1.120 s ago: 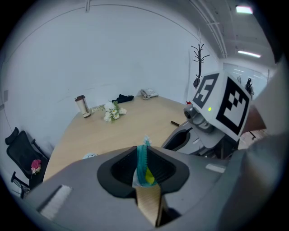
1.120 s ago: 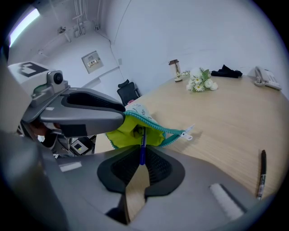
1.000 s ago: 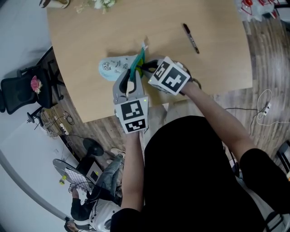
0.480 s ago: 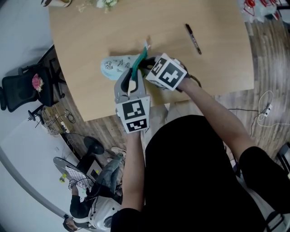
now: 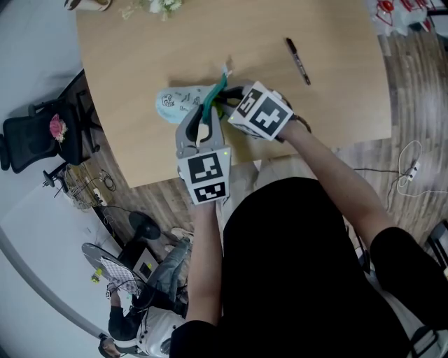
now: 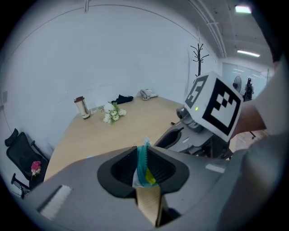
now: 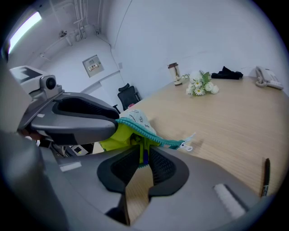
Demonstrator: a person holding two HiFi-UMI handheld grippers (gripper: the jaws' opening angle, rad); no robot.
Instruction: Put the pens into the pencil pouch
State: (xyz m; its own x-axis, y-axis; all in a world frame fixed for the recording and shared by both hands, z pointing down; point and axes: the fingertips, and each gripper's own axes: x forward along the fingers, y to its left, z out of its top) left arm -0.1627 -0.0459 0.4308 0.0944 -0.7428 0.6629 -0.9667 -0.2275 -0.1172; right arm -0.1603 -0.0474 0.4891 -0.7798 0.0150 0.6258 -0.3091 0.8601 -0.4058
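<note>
Wooden surface (image 5: 140, 70): left tongs (image 6: 145, 169) pinch pouch (image 5: 175, 105) by its teal zipper edge; right tongs (image 7: 142, 155) pinch the opposite yellow-lined lip. Best: draw edges apart evenly, mouth wide. One pen (image 5: 295, 60) lies well right, outside.

pouch (image 5: 180, 103): pale blue, teal zipper, open, on table (image 5: 140, 63) | pen (image 5: 296, 60): black, lying apart

Open tabletop (image 5: 336, 105) surrounds the pen (image 5: 296, 60), well apart from the pouch (image 5: 178, 103); only flowers (image 5: 155, 5) stand at the far edge.
</note>
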